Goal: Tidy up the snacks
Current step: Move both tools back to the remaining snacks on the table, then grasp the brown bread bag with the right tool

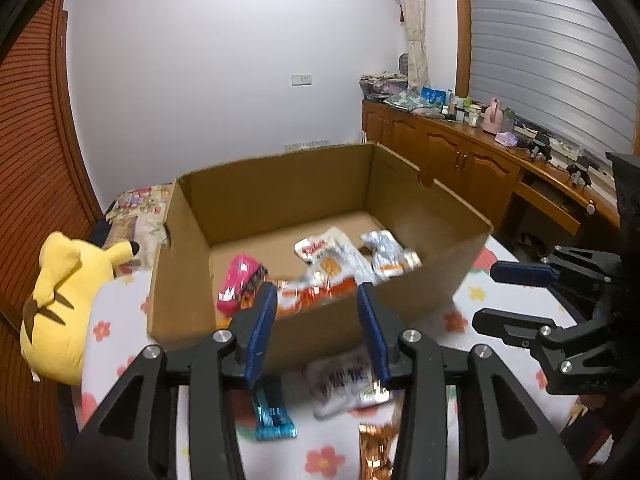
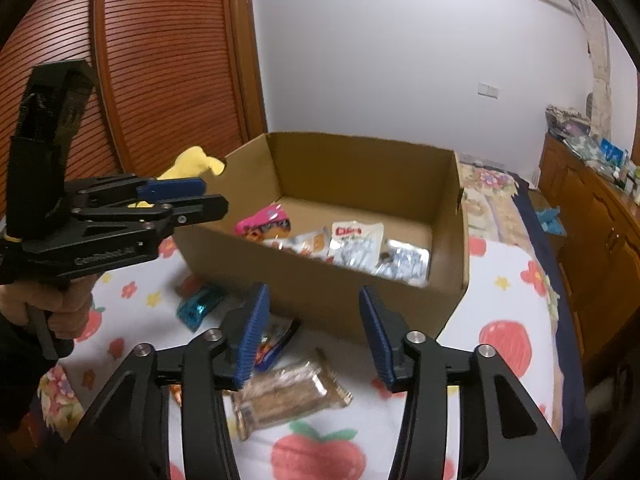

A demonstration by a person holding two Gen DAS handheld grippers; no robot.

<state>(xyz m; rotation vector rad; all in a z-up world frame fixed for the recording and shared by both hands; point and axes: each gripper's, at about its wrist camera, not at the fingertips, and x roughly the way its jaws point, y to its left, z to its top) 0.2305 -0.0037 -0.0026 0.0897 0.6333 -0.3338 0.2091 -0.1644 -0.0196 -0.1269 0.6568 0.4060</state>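
Observation:
An open cardboard box (image 1: 448,216) (image 2: 320,288) sits on the bed and holds a pink packet (image 1: 240,284) (image 2: 262,220) and several silver and orange snack packets (image 1: 336,264) (image 2: 356,244). My left gripper (image 1: 316,312) is open and empty, just in front of the box's near wall. On the sheet below it lie a blue foil bar (image 1: 274,416), a white packet (image 1: 348,384) and a copper packet (image 1: 376,452). My right gripper (image 2: 312,320) is open and empty above a brown wrapped bar (image 2: 288,392) and a dark packet (image 2: 276,340). The blue bar (image 2: 200,306) also shows there.
A yellow plush toy (image 1: 60,300) lies left of the box. A wooden cabinet (image 1: 460,152) with clutter runs along the right. A wooden slatted door (image 2: 160,60) stands behind on the left. The bed has a flowered sheet (image 2: 500,300).

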